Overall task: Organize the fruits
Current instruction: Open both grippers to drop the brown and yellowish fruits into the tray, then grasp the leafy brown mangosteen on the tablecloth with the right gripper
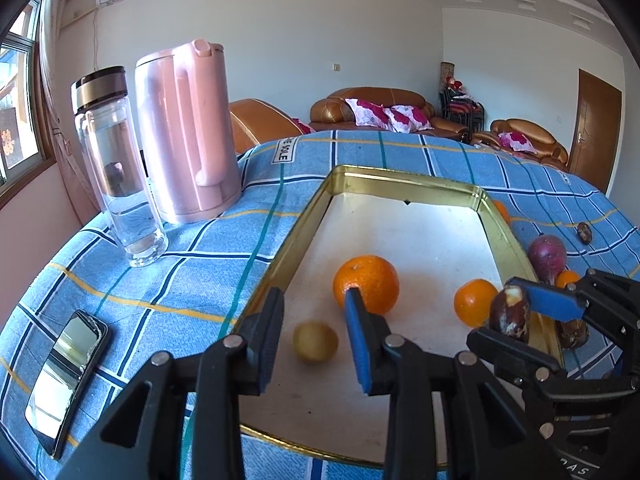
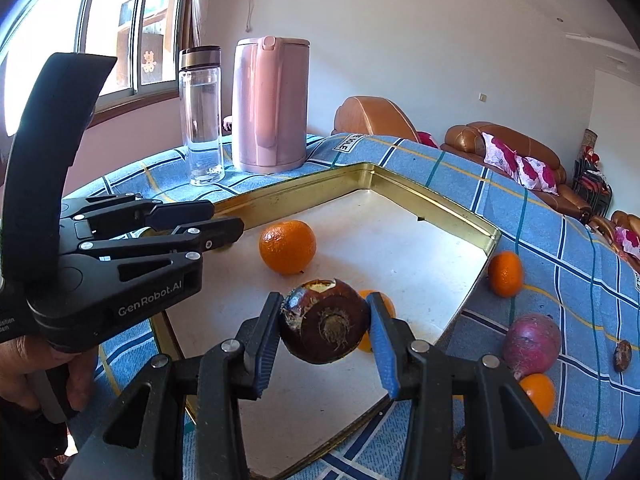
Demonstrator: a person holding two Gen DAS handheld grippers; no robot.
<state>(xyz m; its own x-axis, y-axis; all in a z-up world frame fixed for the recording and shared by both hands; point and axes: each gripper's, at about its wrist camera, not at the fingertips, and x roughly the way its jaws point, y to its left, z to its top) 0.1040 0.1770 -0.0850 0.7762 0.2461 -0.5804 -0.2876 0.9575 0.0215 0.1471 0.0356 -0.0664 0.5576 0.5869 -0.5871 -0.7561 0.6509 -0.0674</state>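
Note:
My left gripper (image 1: 314, 296) stands open over the gold-rimmed tray (image 1: 304, 220), with a small yellowish fruit (image 1: 316, 340) lying on the tray floor between its fingers, untouched by the pads. A large orange (image 1: 366, 284) sits just beyond them, and a second orange (image 1: 474, 302) lies near the tray's right rim. My right gripper (image 2: 325, 308) is shut on a dark brown water chestnut (image 2: 324, 322), held above the tray (image 2: 440, 204). On the cloth to the right lie an orange (image 2: 505, 274), a purple fruit (image 2: 530, 344), a small orange (image 2: 538, 392) and a brown chestnut (image 2: 622, 356).
A pink kettle (image 1: 188, 132) and a glass bottle (image 1: 116, 168) stand at the table's far left corner. A phone (image 1: 66, 380) lies near the left front edge. A person's hand (image 2: 24, 368) holds the left gripper (image 2: 228, 220). Sofas stand behind the table.

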